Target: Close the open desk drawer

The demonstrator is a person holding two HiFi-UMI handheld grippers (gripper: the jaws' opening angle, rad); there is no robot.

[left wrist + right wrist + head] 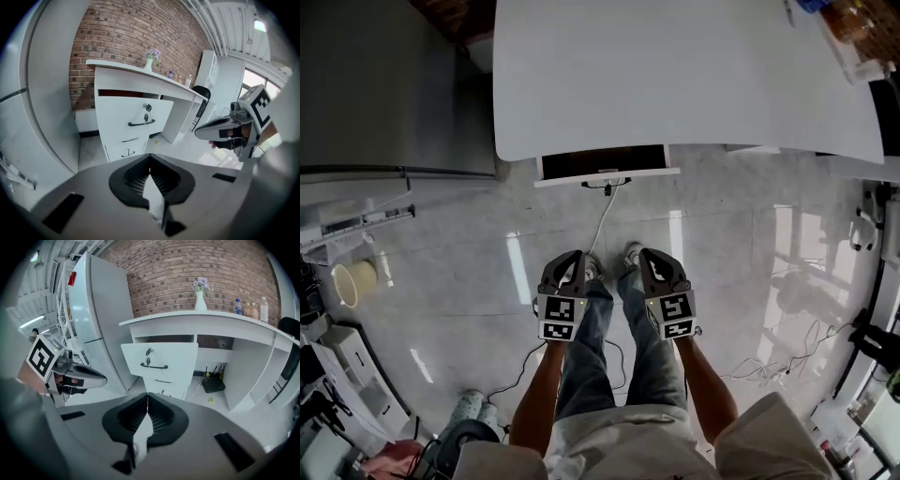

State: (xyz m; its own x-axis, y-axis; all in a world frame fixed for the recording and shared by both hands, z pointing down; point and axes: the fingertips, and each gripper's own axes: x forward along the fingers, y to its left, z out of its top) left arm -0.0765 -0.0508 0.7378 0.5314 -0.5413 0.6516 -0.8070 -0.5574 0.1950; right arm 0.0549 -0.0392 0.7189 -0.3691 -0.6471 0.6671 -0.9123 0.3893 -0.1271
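A white desk stands ahead with its top drawer pulled out, dark inside. In the gripper views the open drawer's front juts out above two lower drawers; it carries a dark handle and keys in a lock. My left gripper and right gripper are held side by side near my legs, well short of the drawer. Both are shut with nothing between the jaws. Each shows in the other's view, the right gripper and the left gripper.
A tall white fridge stands left of the desk. A cable runs across the glossy floor from under the drawer. A vase with flowers and bottles sit on the desk. A router lies under the desk. Clutter lines the left and right edges.
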